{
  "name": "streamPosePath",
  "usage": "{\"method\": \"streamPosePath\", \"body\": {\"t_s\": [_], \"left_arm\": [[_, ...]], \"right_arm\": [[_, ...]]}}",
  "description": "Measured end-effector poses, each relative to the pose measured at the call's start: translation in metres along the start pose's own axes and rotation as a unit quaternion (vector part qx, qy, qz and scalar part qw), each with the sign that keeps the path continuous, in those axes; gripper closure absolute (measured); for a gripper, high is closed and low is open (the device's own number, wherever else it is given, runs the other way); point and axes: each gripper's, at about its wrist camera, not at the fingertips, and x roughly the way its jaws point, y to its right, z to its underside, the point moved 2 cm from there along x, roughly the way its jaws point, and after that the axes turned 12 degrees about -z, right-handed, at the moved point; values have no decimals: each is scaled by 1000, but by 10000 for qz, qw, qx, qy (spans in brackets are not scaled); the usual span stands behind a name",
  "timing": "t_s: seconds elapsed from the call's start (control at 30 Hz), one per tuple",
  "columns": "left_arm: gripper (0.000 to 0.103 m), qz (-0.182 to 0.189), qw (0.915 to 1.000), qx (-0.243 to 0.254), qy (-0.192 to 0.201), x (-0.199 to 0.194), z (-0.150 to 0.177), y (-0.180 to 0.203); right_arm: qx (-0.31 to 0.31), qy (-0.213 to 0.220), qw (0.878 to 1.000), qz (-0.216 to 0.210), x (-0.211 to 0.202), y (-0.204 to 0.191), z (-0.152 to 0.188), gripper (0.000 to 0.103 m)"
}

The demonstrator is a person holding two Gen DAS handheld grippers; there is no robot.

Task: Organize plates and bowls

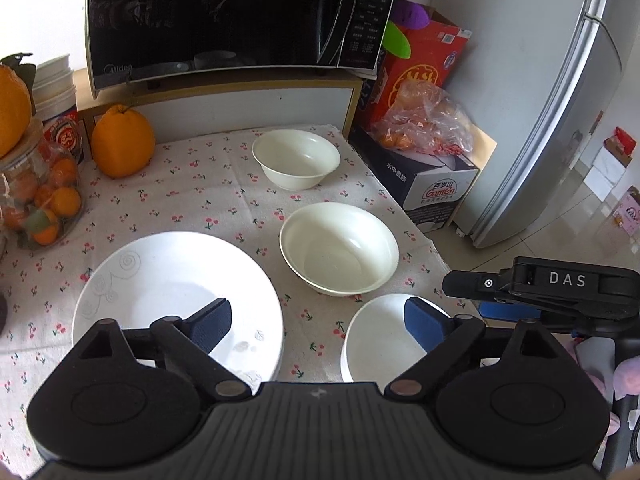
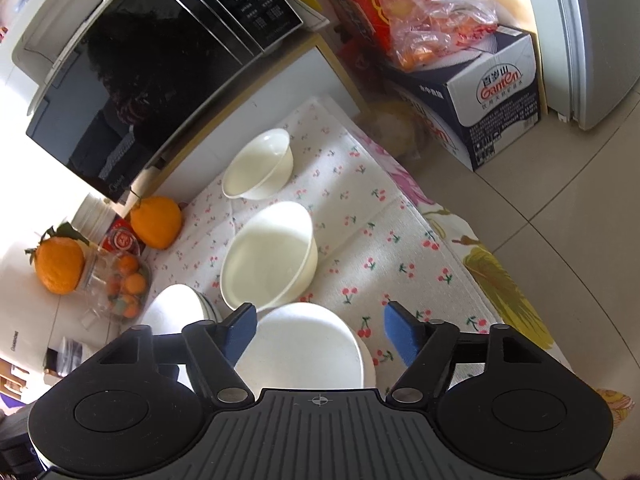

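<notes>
On the cherry-print cloth (image 1: 192,196) stand a small cream bowl (image 1: 296,158) at the back and a bigger cream bowl (image 1: 340,248) in front of it. A large white plate (image 1: 172,292) with a swirl pattern lies near left, and a smaller white dish (image 1: 380,344) near right. My left gripper (image 1: 318,316) hovers open above the gap between them, gripping nothing. In the right wrist view the same bowls (image 2: 258,168) (image 2: 272,256) line up beyond the white dish (image 2: 304,344). My right gripper (image 2: 320,316) is open over that dish, pads not pressing on it.
A black microwave (image 1: 224,16) sits on a shelf behind the cloth. Large oranges (image 1: 122,142) and a jar of small oranges (image 1: 44,200) stand at left. Cardboard boxes (image 1: 436,184) and a fridge (image 1: 560,100) stand beyond the table's right edge, above a tiled floor.
</notes>
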Motion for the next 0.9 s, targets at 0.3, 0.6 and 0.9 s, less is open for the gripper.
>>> {"method": "streamPosePath", "body": {"t_s": [0.3,0.6,0.9], "left_arm": [[5,-295,9989,233,294,33,-25,-21],[12,30,9987,193,474,61,-34,-30],[38,431,9986,98,287,80,-39,-21]], "right_arm": [[-58,269,9996,-91,21,0,-10,25],[294,452,9985,-133,43,14,-20,25],[607,619,9960,-219,52,20,-24,25]]}}
